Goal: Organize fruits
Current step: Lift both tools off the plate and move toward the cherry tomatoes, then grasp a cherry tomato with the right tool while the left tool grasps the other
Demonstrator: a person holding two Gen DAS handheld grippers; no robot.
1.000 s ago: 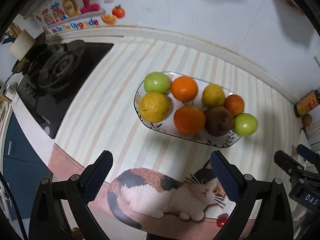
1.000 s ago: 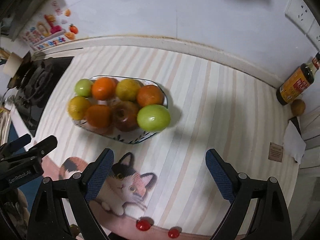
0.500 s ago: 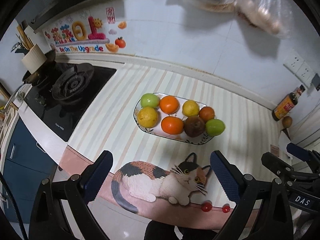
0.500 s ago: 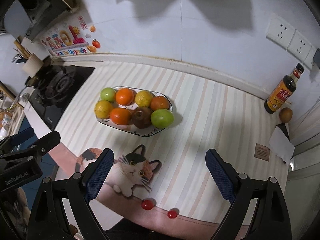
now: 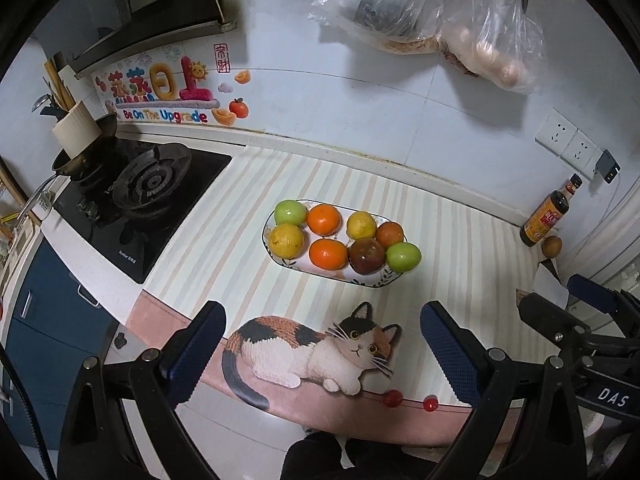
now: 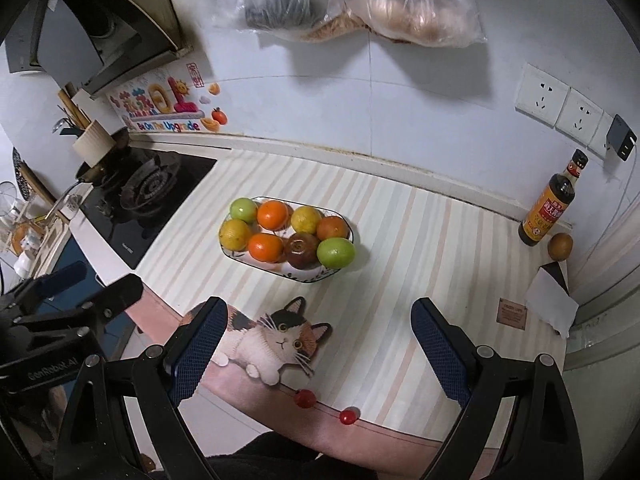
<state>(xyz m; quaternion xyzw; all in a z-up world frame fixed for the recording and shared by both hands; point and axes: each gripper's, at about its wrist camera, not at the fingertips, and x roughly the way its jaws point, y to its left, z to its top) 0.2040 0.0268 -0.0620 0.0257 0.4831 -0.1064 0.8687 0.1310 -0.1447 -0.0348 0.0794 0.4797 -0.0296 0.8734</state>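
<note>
A white patterned plate sits mid-counter on the striped mat and holds several fruits: green apples, oranges, yellow citrus and a dark red fruit. A lone brown fruit lies at the far right beside a sauce bottle. My left gripper and right gripper are both open and empty, held back above the counter's front edge, well short of the plate.
A gas stove with a pot is at the left. A sauce bottle stands at the right wall, with a folded paper near it. Plastic bags hang on the wall. The cat picture marks the mat's front edge.
Both grippers have pulled back and up from the plate, so the plate looks smaller and more of the kitchen shows. Both stay open. The fruits have not moved.
</note>
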